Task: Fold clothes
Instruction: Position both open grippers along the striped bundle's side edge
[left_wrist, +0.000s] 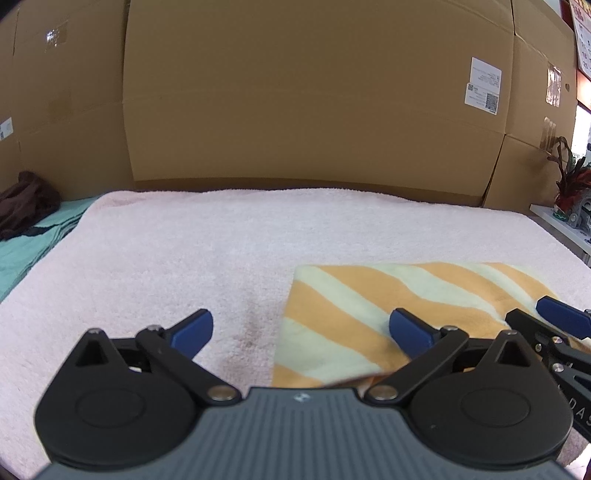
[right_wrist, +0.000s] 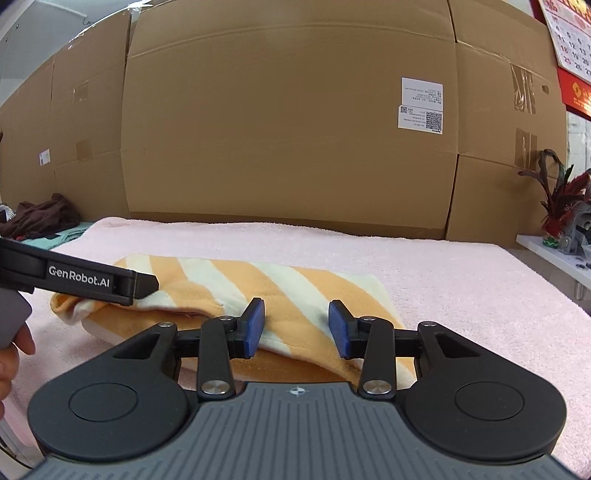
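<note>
A folded orange-and-cream striped cloth lies flat on the pink towel. My right gripper hovers over the cloth's near edge, its jaws partly apart. The cloth shows in the gap, and neither blue pad presses on it. In the left wrist view, my left gripper stands wide open at the cloth's left edge. One pad is over the towel and the other over the stripes, with nothing gripped. A black finger of the left gripper reaches over the cloth's left end.
Tall cardboard boxes wall off the back of the towel. A dark brown garment on teal fabric lies at far left. A red-leaved plant stands on a white shelf at right. A person's hand shows at the left edge.
</note>
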